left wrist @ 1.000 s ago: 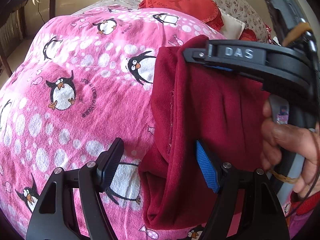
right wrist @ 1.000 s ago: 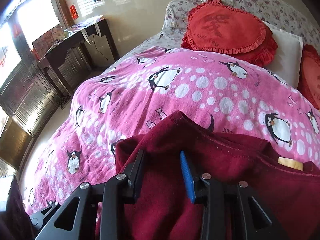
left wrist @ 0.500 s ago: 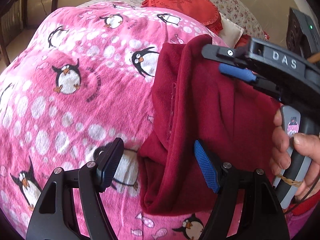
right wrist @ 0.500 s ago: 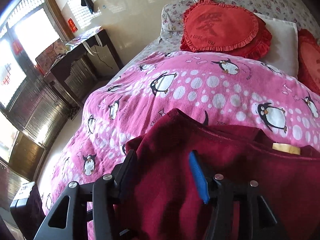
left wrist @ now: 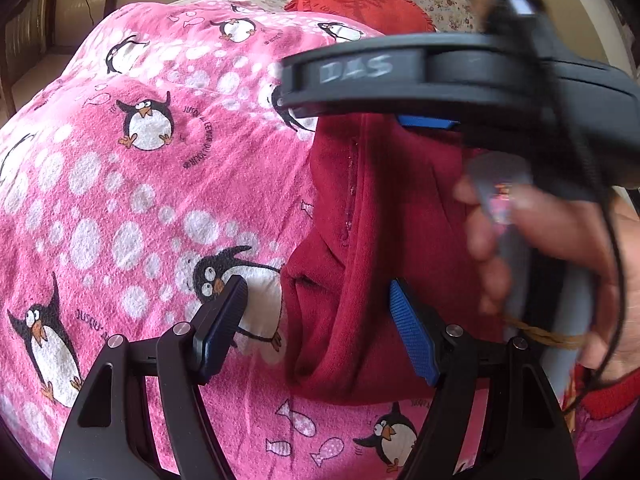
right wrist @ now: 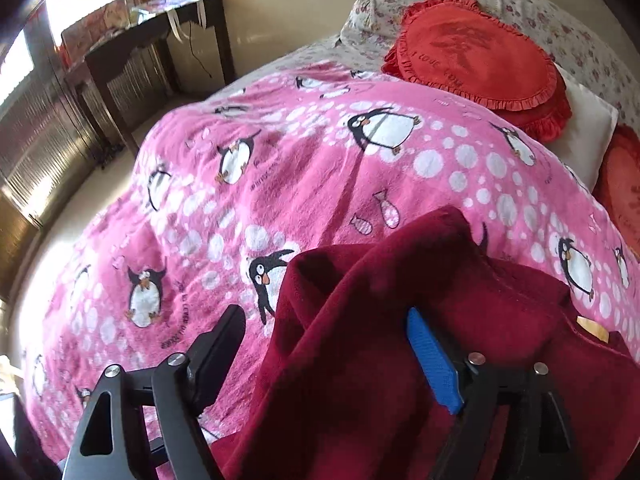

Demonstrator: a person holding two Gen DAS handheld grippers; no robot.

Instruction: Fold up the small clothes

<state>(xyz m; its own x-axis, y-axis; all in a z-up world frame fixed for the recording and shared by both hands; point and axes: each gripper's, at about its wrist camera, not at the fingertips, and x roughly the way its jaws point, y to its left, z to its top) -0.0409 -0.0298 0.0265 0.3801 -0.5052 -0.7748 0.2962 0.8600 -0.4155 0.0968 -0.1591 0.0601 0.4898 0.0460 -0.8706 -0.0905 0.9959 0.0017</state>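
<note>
A dark red garment [left wrist: 380, 240] lies bunched in a narrow fold on the pink penguin blanket [left wrist: 120, 200]. My left gripper [left wrist: 316, 324] is open, its jaws wide apart astride the garment's near left edge. My right gripper [right wrist: 332, 344] is open too, with the red garment [right wrist: 380, 340] piled between and over its jaws. In the left wrist view the right gripper's black body [left wrist: 440, 76] hangs over the garment's far end, held by a hand [left wrist: 540, 240]. A tan label [right wrist: 592, 330] shows on the garment at the right.
Red frilled cushions [right wrist: 480, 56] and a white pillow [right wrist: 584, 136] lie at the head of the bed. A dark wooden table [right wrist: 152, 48] stands by the wall at the left, past the bed's edge. Pink blanket spreads to the left of the garment.
My right gripper has opened wide and let go of the red garment, then shifted left over it. My left gripper stayed open and moved slightly nearer the garment's lower edge.
</note>
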